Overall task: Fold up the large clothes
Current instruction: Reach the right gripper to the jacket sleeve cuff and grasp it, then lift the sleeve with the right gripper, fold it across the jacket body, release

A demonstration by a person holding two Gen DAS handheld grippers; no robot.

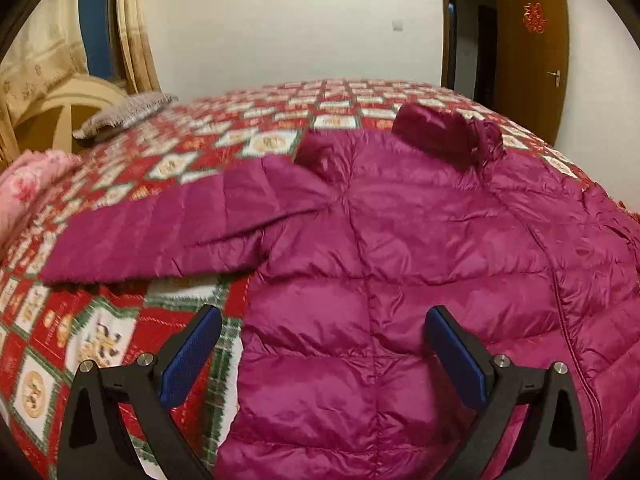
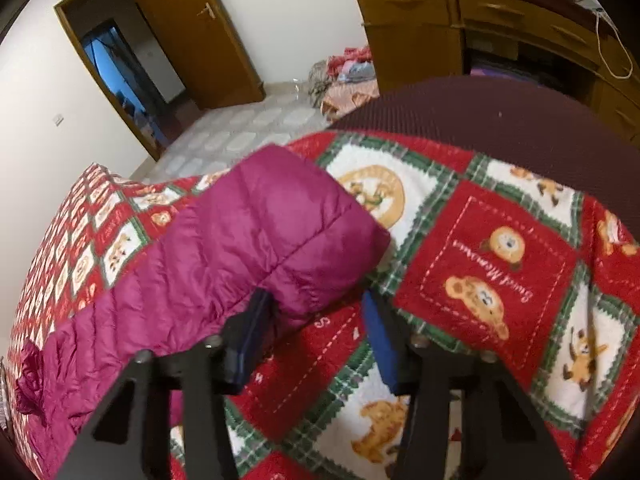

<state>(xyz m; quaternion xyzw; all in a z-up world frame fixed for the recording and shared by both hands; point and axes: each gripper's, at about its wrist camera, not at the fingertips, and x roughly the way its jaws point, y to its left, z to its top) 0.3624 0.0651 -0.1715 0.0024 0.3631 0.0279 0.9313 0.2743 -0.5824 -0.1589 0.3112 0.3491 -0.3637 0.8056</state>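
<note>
A magenta quilted down jacket (image 1: 400, 240) lies spread on the red patterned bedspread (image 1: 160, 160), collar at the far end. One sleeve (image 1: 160, 228) stretches out to the left. My left gripper (image 1: 322, 314) hovers open over the jacket's lower left edge, one finger above the bedspread and one above the jacket. In the right wrist view the other sleeve (image 2: 260, 232) lies across the bedspread (image 2: 480, 260). My right gripper (image 2: 316, 304) stands half open around the sleeve's near end. Its left finger touches the fabric and its right finger stands just beside it.
A grey pillow (image 1: 124, 114) and a pink blanket (image 1: 28, 184) lie at the bed's left side. A dark rounded surface (image 2: 500, 120) and a wooden desk (image 2: 460, 28) stand beyond the bed's edge. Clothes are piled (image 2: 348, 80) on the floor near an open door (image 2: 196, 32).
</note>
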